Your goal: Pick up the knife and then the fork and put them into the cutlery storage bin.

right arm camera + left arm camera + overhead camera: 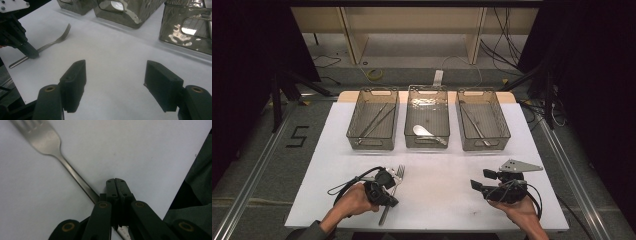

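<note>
A fork (393, 192) lies flat on the white counter (442, 180) at its near left, tines pointing toward the far side and handle running back toward the near edge. The left gripper (388, 200) sits right over the fork's handle, its jaws closed together with their tips down at the handle; in the left gripper view the shut jaws (116, 187) lie just beside and partly over the fork (50, 143), but whether they actually pinch the handle I cannot tell (the metal passes under them rather than clearly between them). The right gripper (477, 186) is held at the near right of the counter, well apart from the fork, its jaws spread wide with nothing between them, as the right gripper view (115, 82) shows above bare counter. Along the far side stand three clear bins in a row: the left bin (373, 120) holds long thin utensils, the middle bin (427, 116) a spoon (424, 131), the right bin (482, 119) further slim pieces.
</note>
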